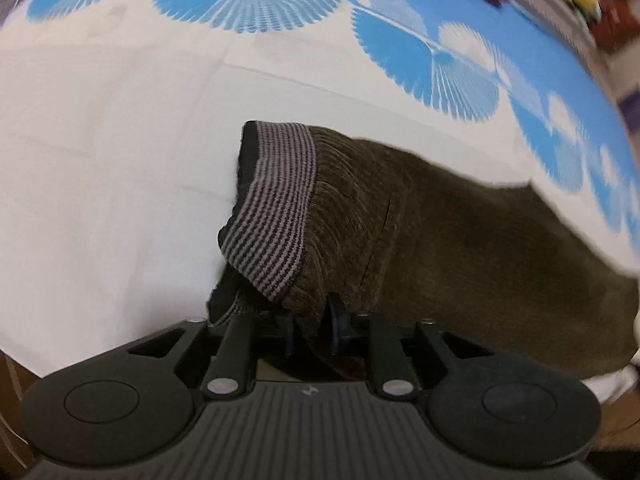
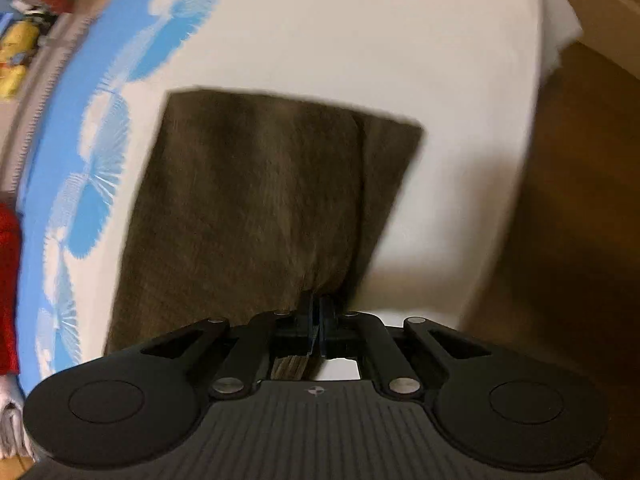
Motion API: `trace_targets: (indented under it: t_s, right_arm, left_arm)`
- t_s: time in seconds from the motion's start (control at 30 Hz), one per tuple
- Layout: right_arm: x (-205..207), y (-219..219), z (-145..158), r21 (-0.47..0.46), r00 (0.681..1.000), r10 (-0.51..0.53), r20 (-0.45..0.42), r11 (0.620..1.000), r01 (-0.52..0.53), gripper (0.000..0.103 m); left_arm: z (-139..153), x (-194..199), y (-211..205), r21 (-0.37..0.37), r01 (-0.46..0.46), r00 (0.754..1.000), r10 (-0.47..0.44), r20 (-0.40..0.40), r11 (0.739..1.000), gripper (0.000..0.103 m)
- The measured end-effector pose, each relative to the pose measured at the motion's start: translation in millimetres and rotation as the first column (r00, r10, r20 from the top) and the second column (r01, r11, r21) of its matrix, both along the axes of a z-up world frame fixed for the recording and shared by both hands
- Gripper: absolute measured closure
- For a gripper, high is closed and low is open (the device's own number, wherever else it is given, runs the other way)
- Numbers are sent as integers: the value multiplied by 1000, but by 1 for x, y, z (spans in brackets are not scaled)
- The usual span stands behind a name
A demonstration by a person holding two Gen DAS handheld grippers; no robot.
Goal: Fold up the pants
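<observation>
Left gripper [image 1: 314, 322] pinches the brown pants [image 1: 460, 240] beside the striped waistband [image 1: 276, 208]; right gripper [image 2: 318, 316], jaws nearly together, clamps their hem. The pants lie across the white sheet [image 2: 360, 32], near its blue-patterned edge.

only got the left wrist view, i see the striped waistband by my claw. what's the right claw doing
Observer: The right claw is shut on the brown pants, pinching their near edge.
Operator: which end is that
Observer: The leg end: a straight cut edge lies at the far side, with no waistband in that view.
Operator: anything past that side
Observer: The white sheet ends there, and a brown floor shows beyond it.
</observation>
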State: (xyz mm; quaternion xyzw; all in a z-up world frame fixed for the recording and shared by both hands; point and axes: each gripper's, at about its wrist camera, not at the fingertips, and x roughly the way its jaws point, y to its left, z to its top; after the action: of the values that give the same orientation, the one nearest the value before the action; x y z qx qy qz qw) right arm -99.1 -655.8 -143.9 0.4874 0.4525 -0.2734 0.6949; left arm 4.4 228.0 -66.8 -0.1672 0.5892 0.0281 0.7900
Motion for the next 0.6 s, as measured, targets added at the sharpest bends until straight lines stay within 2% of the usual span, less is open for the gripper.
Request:
trace_targets:
  t_s: [0.07, 0.1, 0.17, 0.27, 0.3, 0.33, 0.37, 0.43, 0.53, 0.57, 0.6]
  right_arm:
    - [-1, -9, 5, -77, 999, -36, 16, 996, 37, 95]
    - [-2, -15, 3, -81, 998, -65, 18, 995, 66, 93]
    - [-4, -28, -4, -53, 991, -127, 34, 990, 128, 86]
    - [-5, -36, -12, -48, 986, -165, 24, 985, 166, 86]
    - [-3, -38, -13, -55, 984, -174, 30, 983, 175, 86]
    - [-2, -34, -11, -67, 984, -172, 38, 982, 174, 88]
    - [0, -36, -9, -87, 986, -161, 47, 982, 165, 103]
    - [1, -34, 1, -147, 986, -138, 93, 978, 151, 103]
    - [3, -28, 37, -292, 965, -86, 247, 943, 159, 103]
    - [2, -27, 48, -339, 957, -70, 281, 926, 168, 103]
    - [1, -29, 52, -364, 958, -67, 277, 916, 170, 103]
  left_arm:
    - [-1, -2, 5, -36, -32, 999, 32, 2, 999, 72]
    - [-3, 1, 7, -42, -37, 999, 36, -6, 998, 68]
    - [-7, 2, 6, -33, -36, 999, 36, -19, 999, 66]
    - [-12, 5, 8, 1, -50, 998, 50, -39, 999, 66]
    - [-13, 5, 9, -5, -57, 997, 57, -42, 998, 67]
    - [-13, 3, 12, -7, -62, 997, 61, -40, 998, 73]
    - [-12, 3, 12, 0, -59, 998, 59, -34, 998, 77]
    - [-5, 2, 10, 2, -36, 999, 35, 3, 999, 89]
    - [8, -3, 11, -11, -29, 998, 30, 59, 1000, 89]
    - [9, -4, 12, -21, -34, 997, 35, 62, 999, 89]
    - [9, -4, 14, -28, -35, 998, 37, 59, 999, 89]
